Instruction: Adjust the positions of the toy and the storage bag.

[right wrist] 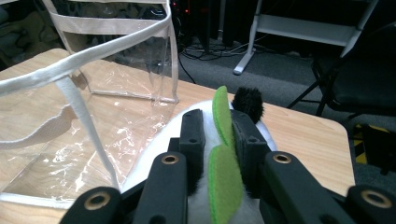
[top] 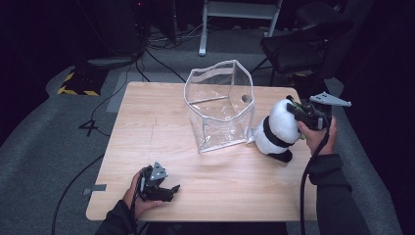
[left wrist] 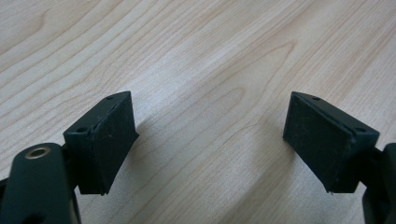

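The right gripper [top: 296, 110] has its fingers [right wrist: 192, 135] clamped on the green felt leaves [right wrist: 223, 161] atop the black-and-white plush panda [top: 278, 129], which stands right of the clear plastic bag [top: 220, 105]. The left gripper [top: 169, 190] rests near-left on the wooden surface [top: 147, 127], fingers [left wrist: 109, 140] apart and empty.

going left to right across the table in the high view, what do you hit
left gripper → clear plastic bag → panda plush → right gripper, its jaws closed on the plush's green leaf
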The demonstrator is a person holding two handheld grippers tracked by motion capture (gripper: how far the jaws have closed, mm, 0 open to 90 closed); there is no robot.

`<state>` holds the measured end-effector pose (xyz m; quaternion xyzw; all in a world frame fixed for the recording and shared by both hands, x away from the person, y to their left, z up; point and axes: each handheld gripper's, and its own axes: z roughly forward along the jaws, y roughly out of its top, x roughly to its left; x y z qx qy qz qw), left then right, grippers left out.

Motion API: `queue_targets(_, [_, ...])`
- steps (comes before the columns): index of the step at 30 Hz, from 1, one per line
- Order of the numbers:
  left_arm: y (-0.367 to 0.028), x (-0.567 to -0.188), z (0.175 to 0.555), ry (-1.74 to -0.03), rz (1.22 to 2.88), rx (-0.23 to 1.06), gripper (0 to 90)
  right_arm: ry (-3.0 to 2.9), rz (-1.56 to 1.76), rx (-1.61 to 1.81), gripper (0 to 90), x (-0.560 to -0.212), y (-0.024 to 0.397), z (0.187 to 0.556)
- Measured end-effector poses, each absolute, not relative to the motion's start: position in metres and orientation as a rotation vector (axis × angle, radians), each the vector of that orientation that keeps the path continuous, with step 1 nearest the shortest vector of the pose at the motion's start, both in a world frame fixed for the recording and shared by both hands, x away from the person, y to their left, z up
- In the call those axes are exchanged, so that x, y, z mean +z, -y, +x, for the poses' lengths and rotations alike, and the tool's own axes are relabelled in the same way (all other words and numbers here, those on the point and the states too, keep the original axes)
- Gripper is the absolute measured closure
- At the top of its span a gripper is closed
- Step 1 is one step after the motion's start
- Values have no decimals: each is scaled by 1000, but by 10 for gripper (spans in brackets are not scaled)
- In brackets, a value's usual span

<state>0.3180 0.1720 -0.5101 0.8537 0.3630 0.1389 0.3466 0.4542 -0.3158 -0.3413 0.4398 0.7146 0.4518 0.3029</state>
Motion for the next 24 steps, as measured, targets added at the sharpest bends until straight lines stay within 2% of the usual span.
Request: queue_targets(24, [-172, -510, 318, -942, 2217, 356, 170, -1889, 1074, 1206, 788, -313, 318, 447])
